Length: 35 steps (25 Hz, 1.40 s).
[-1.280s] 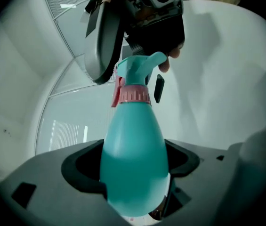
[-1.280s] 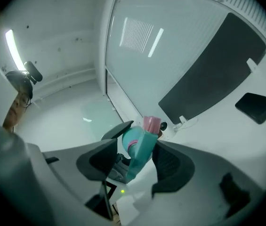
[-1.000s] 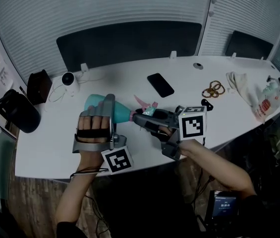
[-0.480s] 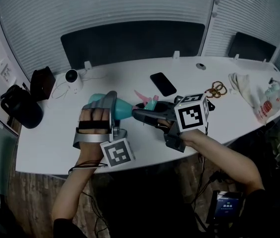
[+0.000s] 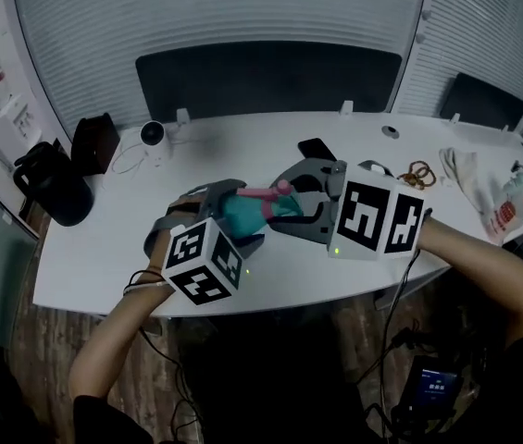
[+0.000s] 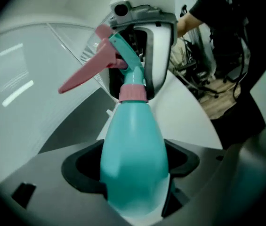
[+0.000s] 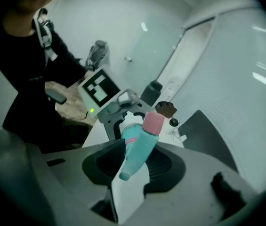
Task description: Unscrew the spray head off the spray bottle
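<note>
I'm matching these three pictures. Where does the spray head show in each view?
Head view: spray head at centre, right of the teal bottle.
Left gripper view: spray head upper centre, atop the teal bottle.
Right gripper view: spray head just below centre.
Shared landmark: the white table.

Phone [image 5: 313, 146] just behind; tabletop [image 5: 94, 266] free leftward

White table, ribbed grey walls: you're looking down on a meeting room.
You've got a long white table [image 5: 94, 257] curving across your view, pale ribbed blinds [image 5: 242, 12] wrapping the wall behind it, a dark chair back [image 5: 270, 77] at its far edge, another [image 5: 483, 100] off right, and wood-plank floor [image 5: 43, 368] below left.
</note>
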Each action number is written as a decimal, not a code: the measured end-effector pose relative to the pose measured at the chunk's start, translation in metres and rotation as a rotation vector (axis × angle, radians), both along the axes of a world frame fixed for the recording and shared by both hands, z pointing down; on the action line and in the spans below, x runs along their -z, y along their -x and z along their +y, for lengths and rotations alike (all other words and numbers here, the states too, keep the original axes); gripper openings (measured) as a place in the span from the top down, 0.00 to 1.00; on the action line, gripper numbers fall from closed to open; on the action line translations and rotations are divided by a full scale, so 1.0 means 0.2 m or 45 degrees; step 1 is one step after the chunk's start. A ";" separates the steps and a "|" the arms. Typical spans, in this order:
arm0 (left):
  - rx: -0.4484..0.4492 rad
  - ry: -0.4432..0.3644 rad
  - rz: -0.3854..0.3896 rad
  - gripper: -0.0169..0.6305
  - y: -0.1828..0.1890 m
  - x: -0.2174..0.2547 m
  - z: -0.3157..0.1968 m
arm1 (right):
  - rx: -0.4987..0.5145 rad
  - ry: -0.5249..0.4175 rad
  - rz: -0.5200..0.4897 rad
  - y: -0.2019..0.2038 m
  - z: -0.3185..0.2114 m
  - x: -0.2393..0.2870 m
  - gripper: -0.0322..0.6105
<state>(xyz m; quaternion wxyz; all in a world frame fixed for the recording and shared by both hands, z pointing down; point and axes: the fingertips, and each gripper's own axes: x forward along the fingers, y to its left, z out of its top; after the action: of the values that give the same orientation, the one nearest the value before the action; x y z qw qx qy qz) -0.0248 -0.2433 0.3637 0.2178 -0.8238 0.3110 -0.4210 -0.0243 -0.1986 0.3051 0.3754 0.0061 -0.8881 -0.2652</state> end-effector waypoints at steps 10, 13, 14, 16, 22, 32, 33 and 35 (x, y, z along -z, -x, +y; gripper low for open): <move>-0.592 0.628 0.185 0.39 -0.09 0.00 0.39 | 0.638 -0.930 0.620 0.01 0.29 0.02 0.75; -0.728 0.727 0.243 0.39 -0.09 0.03 0.49 | 0.751 -1.025 0.644 0.02 0.37 0.04 0.75; -0.740 0.725 0.257 0.39 -0.08 0.03 0.50 | 0.764 -1.042 0.664 0.01 0.37 0.03 0.75; -0.724 0.704 0.290 0.39 -0.08 0.03 0.49 | 0.742 -1.069 0.679 0.02 0.35 0.02 0.75; -0.575 0.574 0.352 0.39 -0.03 0.00 0.36 | 0.597 -1.173 0.551 0.10 0.25 0.06 0.67; -0.186 0.147 0.234 0.39 0.23 -0.03 0.07 | 0.192 -0.928 0.220 0.05 0.09 0.32 0.65; -0.100 0.061 0.173 0.39 0.28 -0.02 0.02 | 0.107 -0.795 0.140 0.04 0.06 0.34 0.65; 0.078 -0.165 -0.049 0.39 0.40 -0.01 -0.08 | -0.062 -0.421 -0.010 0.02 0.00 0.33 0.65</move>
<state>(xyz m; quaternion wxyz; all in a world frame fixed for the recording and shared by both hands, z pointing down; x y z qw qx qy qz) -0.1050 -0.2588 0.3660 0.2635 -0.7900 0.3583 -0.4220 -0.0283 -0.1986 0.2398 0.3720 0.0904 -0.8334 -0.3985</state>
